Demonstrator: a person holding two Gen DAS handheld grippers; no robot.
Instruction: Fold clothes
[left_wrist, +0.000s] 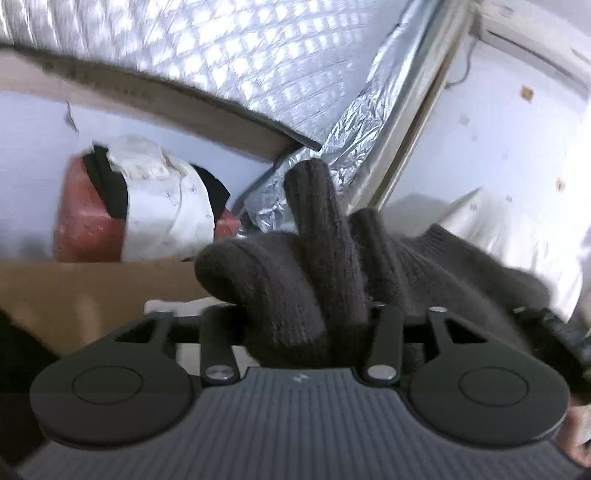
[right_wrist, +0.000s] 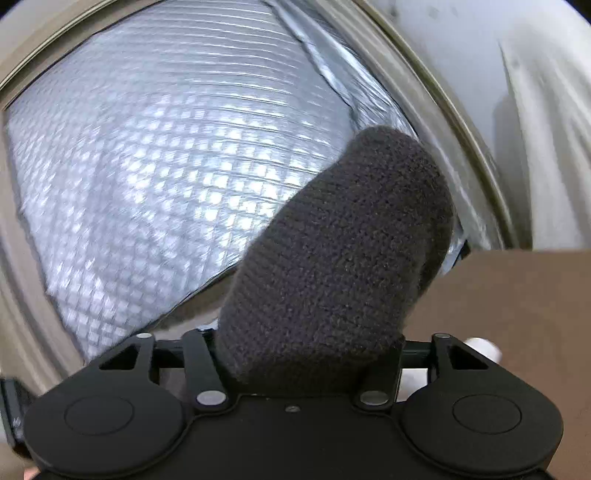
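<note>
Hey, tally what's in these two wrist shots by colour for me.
Dark grey knit garment: 1
Black tongs: 2, left, right
Red container: 1
White cloth: 1
Silver foil sheet: 1
Brown cardboard: 1
Total: 7

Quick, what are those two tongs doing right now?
Left tongs: shut on the dark knit.
Right tongs: shut on the knit too.

A brown surface (left_wrist: 66, 291) shows in the left wrist view, low and partly hidden. A white item (left_wrist: 173, 304) lies on it near the edge, identity unclear. The right wrist view shows a brown surface (right_wrist: 517, 314) at the right edge, bare where visible.
</note>
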